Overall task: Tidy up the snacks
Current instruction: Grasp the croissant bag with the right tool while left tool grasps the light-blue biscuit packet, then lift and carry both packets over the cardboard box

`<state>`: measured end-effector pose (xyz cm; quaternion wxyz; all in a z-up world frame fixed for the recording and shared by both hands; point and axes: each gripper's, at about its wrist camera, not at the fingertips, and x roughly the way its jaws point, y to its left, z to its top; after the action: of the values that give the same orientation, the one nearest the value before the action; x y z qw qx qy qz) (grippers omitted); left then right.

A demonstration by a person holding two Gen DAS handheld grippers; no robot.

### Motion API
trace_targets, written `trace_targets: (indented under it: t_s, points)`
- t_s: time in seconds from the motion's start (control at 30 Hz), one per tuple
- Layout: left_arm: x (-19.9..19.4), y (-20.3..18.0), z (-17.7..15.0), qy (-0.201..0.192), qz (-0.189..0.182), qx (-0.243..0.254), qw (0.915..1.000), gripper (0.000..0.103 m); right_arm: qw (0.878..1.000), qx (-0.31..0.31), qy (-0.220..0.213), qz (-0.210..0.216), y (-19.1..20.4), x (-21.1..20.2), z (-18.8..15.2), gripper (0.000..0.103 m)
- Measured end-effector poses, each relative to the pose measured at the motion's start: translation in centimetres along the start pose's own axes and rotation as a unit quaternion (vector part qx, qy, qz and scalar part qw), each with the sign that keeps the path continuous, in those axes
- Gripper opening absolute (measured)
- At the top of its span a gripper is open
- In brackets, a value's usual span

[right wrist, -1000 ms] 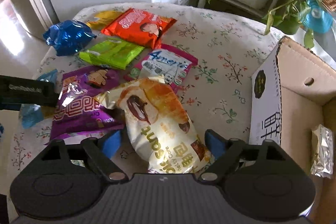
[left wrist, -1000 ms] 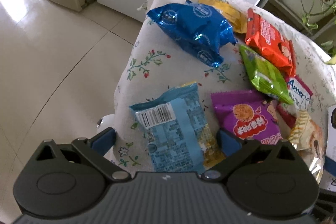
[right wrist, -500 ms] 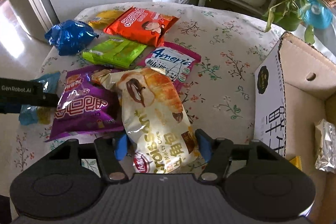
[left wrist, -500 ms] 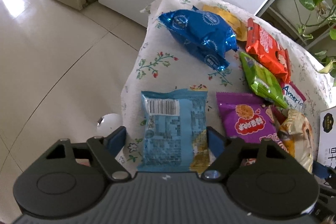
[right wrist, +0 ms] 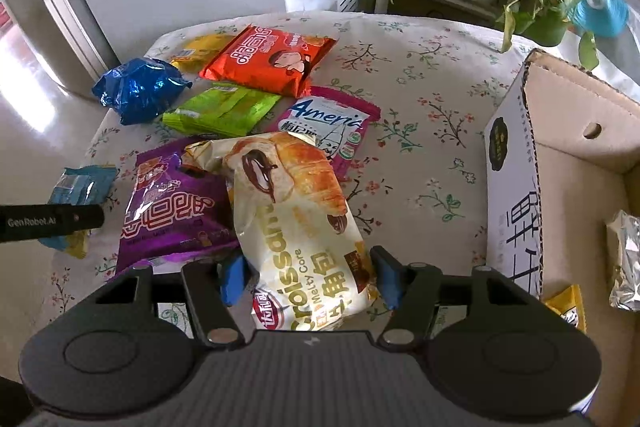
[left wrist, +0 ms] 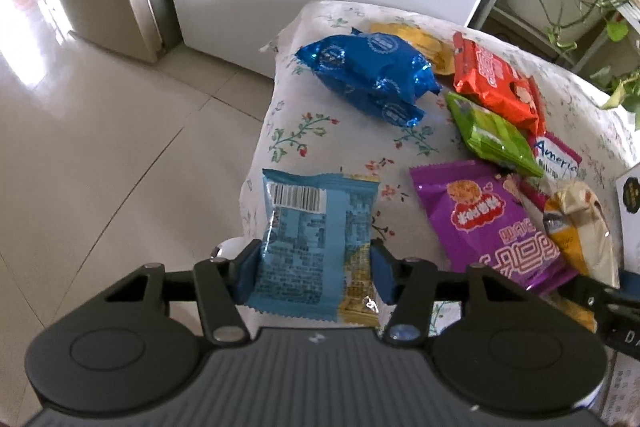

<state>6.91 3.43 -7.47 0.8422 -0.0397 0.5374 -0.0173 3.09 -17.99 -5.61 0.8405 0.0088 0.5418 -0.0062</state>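
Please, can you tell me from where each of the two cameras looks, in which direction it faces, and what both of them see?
Left wrist: sits on the left gripper, looks steeply down at the table's left edge; its jaws are closing on the light blue packet.
Right wrist: sits on the right gripper, looks down towards the cardboard box; its jaws are closing on the croissant packet.
Shared: purple packet, dark blue packet, the floral cloth.

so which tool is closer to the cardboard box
Right. The right tool grips the croissant pack beside the cardboard box; the left tool, closing on the blue packet, sits across the table.
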Motion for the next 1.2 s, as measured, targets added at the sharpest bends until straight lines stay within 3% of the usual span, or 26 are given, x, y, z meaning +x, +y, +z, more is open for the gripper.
trace_targets:
  t_s: [0.23, 0.67, 1.2]
  points:
    - [-0.8, -0.2, -0.1, -0.018, -0.004, 0.006, 0.9998, 0.050, 1.000, 0.005, -0.005, 0.001, -0.2, -0.3, 0.0, 0.069]
    - [-3.7, -2.4, 0.1, -0.056, -0.046, 0.026, 0.9970, 0.050, 0.999, 0.026, -0.035, 0.014, -0.9, -2.2, 0.4, 0.069]
    - [-5.8, -5.2, 0.3, -0.092, -0.064, 0.036, 0.9930, 0.050, 0.996, 0.036, -0.079, 0.026, -1.7, -5.0, 0.2, 0.069]
